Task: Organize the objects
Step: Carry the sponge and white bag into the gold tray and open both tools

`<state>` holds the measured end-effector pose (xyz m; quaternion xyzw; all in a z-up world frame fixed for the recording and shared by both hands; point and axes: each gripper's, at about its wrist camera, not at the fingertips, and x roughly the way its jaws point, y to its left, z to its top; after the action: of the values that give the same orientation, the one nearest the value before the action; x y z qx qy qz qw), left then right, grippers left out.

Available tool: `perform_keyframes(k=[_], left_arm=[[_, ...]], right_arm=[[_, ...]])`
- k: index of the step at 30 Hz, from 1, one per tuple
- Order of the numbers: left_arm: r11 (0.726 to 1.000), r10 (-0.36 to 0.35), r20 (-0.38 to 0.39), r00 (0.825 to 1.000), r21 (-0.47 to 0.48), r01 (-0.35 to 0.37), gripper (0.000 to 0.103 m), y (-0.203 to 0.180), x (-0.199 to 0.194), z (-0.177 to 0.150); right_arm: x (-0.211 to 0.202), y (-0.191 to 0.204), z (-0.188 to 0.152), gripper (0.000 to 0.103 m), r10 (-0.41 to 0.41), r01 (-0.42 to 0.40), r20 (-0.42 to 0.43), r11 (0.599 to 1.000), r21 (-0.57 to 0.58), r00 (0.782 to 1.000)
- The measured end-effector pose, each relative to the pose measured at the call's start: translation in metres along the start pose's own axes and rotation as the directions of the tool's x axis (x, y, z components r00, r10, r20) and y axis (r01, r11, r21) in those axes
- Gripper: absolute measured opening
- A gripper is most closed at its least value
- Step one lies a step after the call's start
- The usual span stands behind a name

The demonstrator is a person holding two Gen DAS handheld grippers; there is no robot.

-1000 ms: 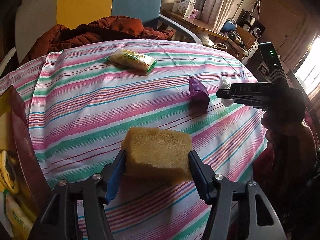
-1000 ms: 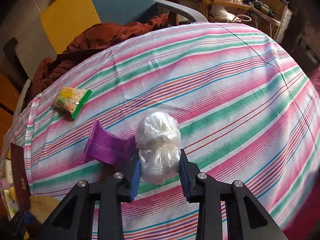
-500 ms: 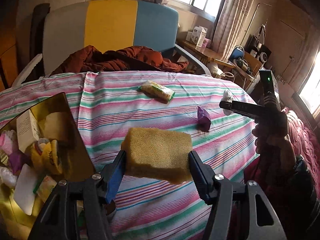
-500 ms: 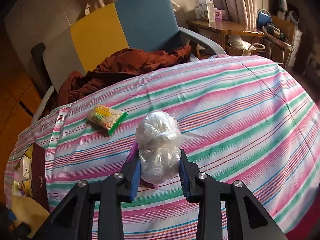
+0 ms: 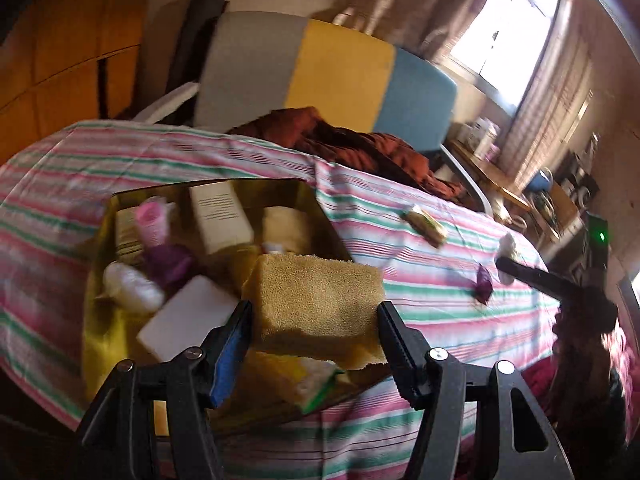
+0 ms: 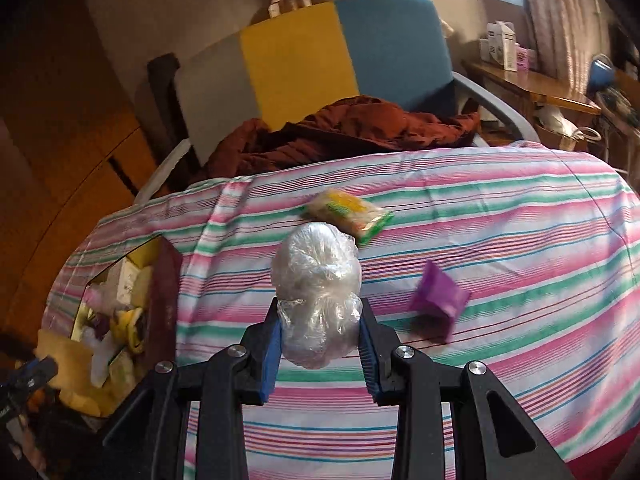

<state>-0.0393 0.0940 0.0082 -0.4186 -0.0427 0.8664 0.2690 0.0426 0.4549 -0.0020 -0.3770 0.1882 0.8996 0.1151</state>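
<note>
Striped tablecloth point(image 6: 500, 220) | left gripper point(image 5: 314, 334) clamps sponge point(image 5: 316, 296) | right gripper point(image 6: 320, 354) clamps, seemingly, bagged ball point(image 6: 318, 292)

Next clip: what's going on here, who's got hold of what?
A person is tidying loose items off a striped tablecloth into an open box that already holds several things. The left hand-held gripper is clamped on a yellow sponge, held above the box. The right hand-held gripper grips a clear plastic-wrapped bundle over the cloth. A yellow-green snack packet and a small purple item lie on the cloth.
</note>
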Motion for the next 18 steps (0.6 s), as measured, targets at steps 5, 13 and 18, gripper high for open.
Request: perform_keyframes(k=[5,13,18], left_arm=[[0.996,0.011,0.011,1.0,-0.083,-0.01,0.063,0.035,-0.012,-0.007],[0.997,0.005,-0.031,1.0,-0.074,-0.008,0.064,0.048,-0.004,-0.029],[0.996,0.026,-0.056,0.998,-0.08,-0.03,0.069,0.053,0.002,-0.035]], right_arm=[[0.004,0.086,-0.018,0.034,0.141,-0.146,-0.046,0.982,-0.12,0.989],[0.027,0.181,-0.042,0.035,0.199,-0.23,-0.139,0.937,-0.264,0.97],[0.041,0.196,-0.05,0.041,0.18,-0.227,-0.18,0.931,-0.286,0.967]])
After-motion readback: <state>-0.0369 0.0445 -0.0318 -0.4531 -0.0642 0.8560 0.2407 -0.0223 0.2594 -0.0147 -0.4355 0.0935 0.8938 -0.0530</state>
